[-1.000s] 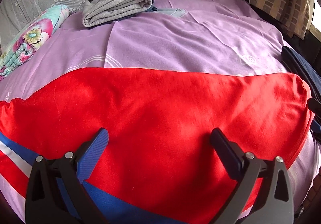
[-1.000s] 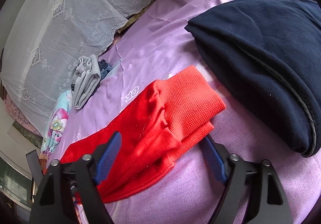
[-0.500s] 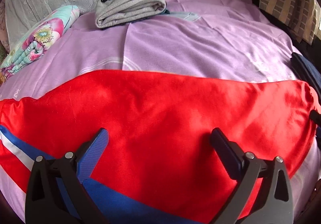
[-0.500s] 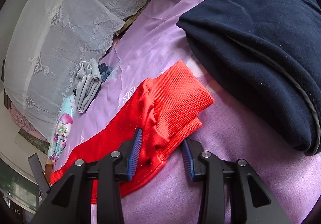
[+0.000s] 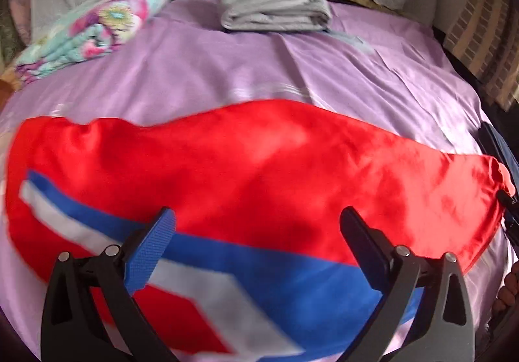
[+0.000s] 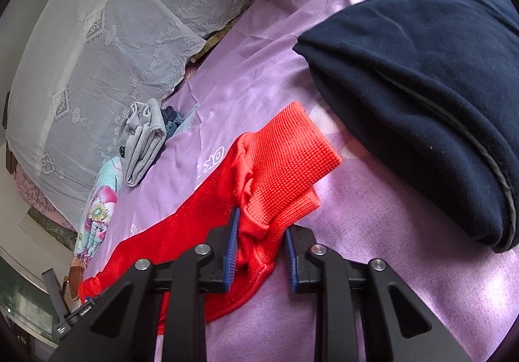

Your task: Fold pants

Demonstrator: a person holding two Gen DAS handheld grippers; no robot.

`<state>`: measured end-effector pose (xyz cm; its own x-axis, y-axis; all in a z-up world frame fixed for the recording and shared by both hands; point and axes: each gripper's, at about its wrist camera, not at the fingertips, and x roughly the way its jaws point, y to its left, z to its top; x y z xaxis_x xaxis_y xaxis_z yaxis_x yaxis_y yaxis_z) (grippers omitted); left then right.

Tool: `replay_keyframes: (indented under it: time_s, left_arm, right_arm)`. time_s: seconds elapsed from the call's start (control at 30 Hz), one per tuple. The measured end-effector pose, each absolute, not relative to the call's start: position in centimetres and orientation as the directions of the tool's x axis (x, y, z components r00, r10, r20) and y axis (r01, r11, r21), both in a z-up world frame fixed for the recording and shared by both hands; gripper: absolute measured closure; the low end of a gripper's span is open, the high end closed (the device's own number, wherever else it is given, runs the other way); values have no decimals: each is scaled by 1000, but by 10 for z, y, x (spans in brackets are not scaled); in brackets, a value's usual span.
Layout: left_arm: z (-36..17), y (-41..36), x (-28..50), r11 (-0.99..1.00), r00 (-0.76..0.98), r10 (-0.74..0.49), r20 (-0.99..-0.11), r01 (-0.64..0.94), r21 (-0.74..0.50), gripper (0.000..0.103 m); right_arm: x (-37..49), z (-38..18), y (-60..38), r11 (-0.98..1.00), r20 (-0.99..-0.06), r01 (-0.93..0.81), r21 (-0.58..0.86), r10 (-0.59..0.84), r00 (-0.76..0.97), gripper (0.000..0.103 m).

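Right wrist view: right hand-held gripper (image 6: 261,243) pinches red pants (image 6: 279,167); left hand-held gripper (image 5: 256,226) gapes wide.

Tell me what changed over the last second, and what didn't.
The right gripper narrowed from wide open until its jaws pinched the ribbed cuff end of the red pants. The left gripper stayed wide open above the pants; its view shifted, bringing more of the blue and white stripe into sight. The navy garment, grey folded clothes and floral blanket lie as before.
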<state>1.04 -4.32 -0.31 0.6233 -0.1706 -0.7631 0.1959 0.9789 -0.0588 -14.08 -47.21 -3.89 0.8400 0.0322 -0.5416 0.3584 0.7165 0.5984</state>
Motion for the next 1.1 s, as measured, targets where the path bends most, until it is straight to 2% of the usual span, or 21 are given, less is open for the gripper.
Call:
replay_keyframes:
  time_s: [0.1,0.17,0.27,0.37,0.5,0.63,0.67,0.7,0.77,0.8,0.87,0.97,1.03,1.1]
  left_arm:
    - [25,6,-14,977,694,-207,-689,183,-108,4]
    - [38,39,-24,989,739,-149,-657,113,-97,4]
    - [43,92,-30,986,749,-119,-651,13,-165,4]
    - [37,130,-30,975,749,-88,-657,-70,-210,4]
    - [15,154,-24,959,710,-100,-697,-117,-258,4]
    - [-7,157,-15,941,666,-152,-730,-128,-312,4]
    - [-11,157,-13,938,659,-159,-735,-131,-320,4]
    - [-14,157,-12,938,655,-157,-739,-134,-319,4]
    - [-15,154,-11,945,656,-145,-740,-130,-301,4]
    - [-15,152,-11,948,657,-140,-741,-128,-292,4]
    - [-15,151,-11,950,657,-136,-742,-125,-285,4]
    - [-15,151,-8,950,652,-138,-746,-126,-286,4]
    - [-15,152,-5,949,647,-140,-749,-128,-288,4]
    - [-14,152,0,947,644,-143,-752,-133,-294,4]
  right_arm:
    - [-141,-12,-451,784,-508,329,527,-20,861,81]
    - [-139,10,-430,839,-477,291,459,-43,878,81]
    - [-129,37,-392,909,-434,219,355,-48,900,82]
    - [-109,51,-348,953,-422,118,279,11,907,82]
    - [-75,46,-275,989,-495,-26,148,97,863,82]
    - [-46,6,-201,977,-650,-211,12,168,741,81]
    - [-45,-5,-187,970,-681,-242,-20,164,714,77]
    - [-47,-16,-174,959,-705,-271,-84,135,696,68]
    - [-60,-21,-153,920,-687,-323,-222,88,722,49]
    - [-67,-18,-150,911,-675,-334,-240,91,733,40]
    - [-77,-3,-158,909,-677,-397,-122,216,703,39]
    - [-86,27,-188,908,-604,-411,83,374,704,39]
    - [-79,36,-202,937,-567,-326,124,336,752,39]
    - [-62,29,-215,969,-585,-209,133,247,772,39]
